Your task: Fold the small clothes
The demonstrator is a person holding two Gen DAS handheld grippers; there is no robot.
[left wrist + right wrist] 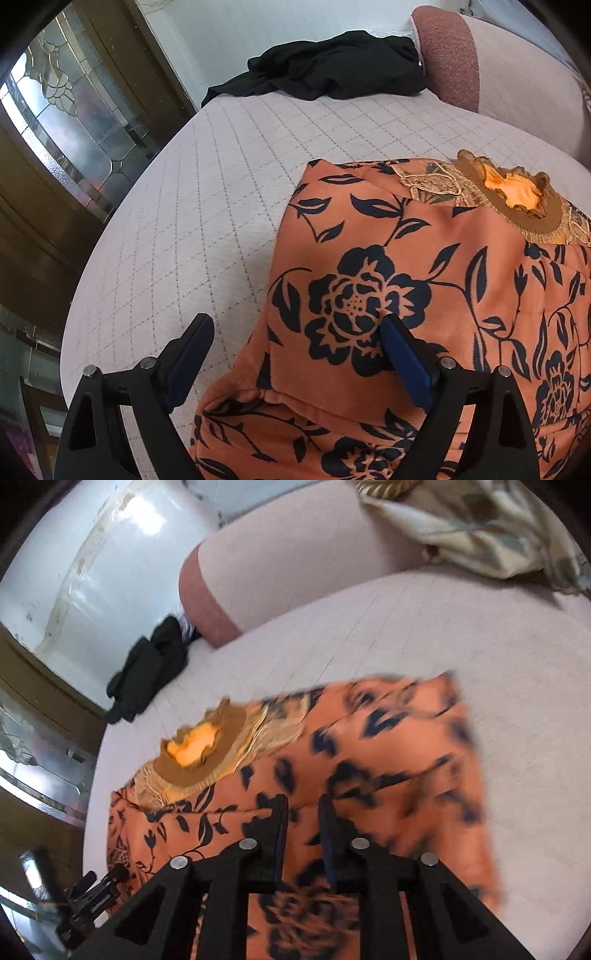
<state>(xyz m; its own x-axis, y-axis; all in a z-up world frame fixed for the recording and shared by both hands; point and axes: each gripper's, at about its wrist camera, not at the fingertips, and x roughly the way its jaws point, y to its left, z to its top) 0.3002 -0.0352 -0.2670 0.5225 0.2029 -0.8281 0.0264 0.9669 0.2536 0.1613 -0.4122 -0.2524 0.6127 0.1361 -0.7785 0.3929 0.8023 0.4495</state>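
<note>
Bed (192, 192) with pale quilted cover carries everything; bolster (452, 55) at far end, black garment (332, 66) heaped beside it, well clear of work area. Patterned cushion (480, 528) off in far corner, irrelevant.

Orange floral garment (424, 277) spread near front edge of bed, collar (517, 195) pointing away toward bolster, one side already turned in with a crease along left edge.

Left gripper (295, 354): jaws wide apart, straddling left fold edge, one blue pad over cloth, other over bare cover. Nothing pinched.

Right gripper (303, 834): jaws nearly together over lower middle of garment; cloth blurred there, so whether a layer is pinched cannot be told.

Likely step: bring hem up toward collar. To do well:
- bite both layers at corner, not top layer only
- match grip points left and right so fold line runs square
- lift low, drag flat, avoid bunching collar trim
- release only once edges align
</note>
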